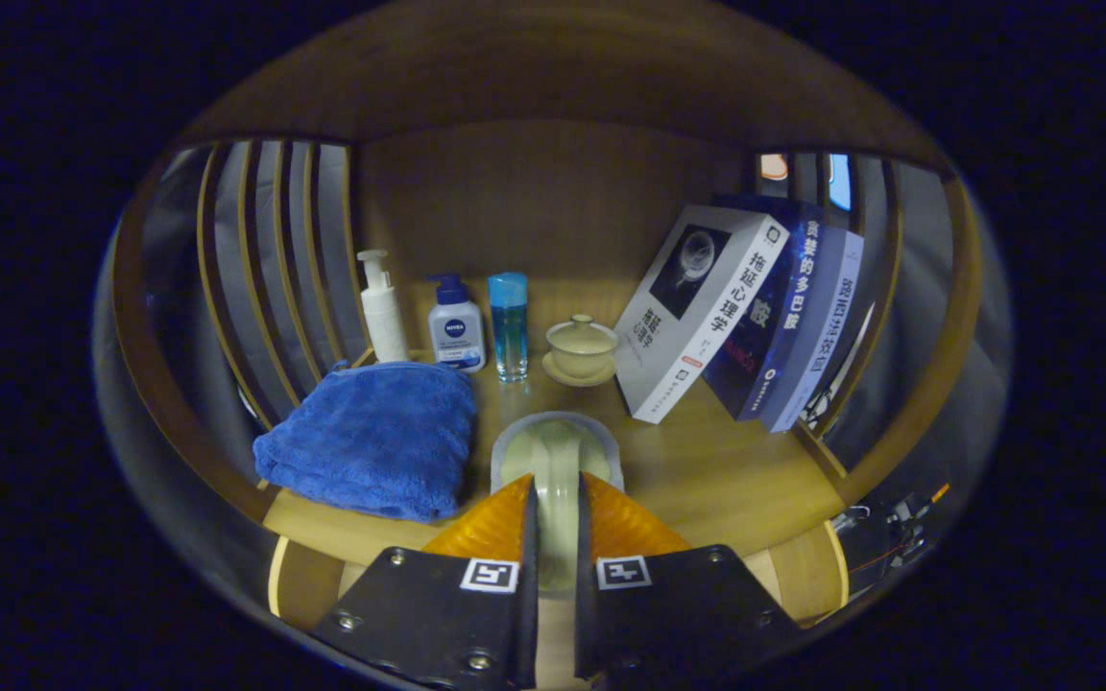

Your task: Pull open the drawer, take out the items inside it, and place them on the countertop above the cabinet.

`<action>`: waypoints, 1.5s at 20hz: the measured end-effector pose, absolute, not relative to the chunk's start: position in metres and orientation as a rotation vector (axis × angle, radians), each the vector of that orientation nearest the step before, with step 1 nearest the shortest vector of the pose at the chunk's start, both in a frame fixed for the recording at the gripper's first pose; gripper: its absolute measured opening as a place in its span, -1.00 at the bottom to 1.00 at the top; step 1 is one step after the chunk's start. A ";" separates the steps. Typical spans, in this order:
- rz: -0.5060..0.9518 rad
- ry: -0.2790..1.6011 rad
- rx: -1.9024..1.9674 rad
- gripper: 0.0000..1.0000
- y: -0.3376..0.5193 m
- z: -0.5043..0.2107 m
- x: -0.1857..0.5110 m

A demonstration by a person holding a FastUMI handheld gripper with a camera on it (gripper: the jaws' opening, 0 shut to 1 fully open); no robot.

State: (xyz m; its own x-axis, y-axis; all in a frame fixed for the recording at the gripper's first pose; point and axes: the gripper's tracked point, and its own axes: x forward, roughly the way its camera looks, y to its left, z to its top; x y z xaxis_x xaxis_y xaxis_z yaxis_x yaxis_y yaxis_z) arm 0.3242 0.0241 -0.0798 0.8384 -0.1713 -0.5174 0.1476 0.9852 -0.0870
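My gripper [556, 491] is shut on a pale green item with a greyish rim [555, 443]. Both fingers press its sides, and its rounded far end sticks out just ahead of the fingertips. The item hangs low over the wooden countertop [707, 470]; whether it touches the wood I cannot tell. A folded blue towel [375, 437] lies on the countertop just left of the fingers.
Beyond the fingers, a white pump bottle [383, 309], a white bottle with a blue cap [455, 326], a blue-capped clear bottle [509, 326] and a lidded cream cup on a saucer [581, 349] stand along the back panel. Three books [745, 307] lean right. Slatted wooden sides enclose both ends.
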 end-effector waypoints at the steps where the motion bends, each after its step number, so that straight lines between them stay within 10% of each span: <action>1: -0.168 0.559 -0.047 -0.69 0.022 -0.084 0.328; 30: -0.166 0.247 -0.050 -0.59 0.044 -0.001 0.212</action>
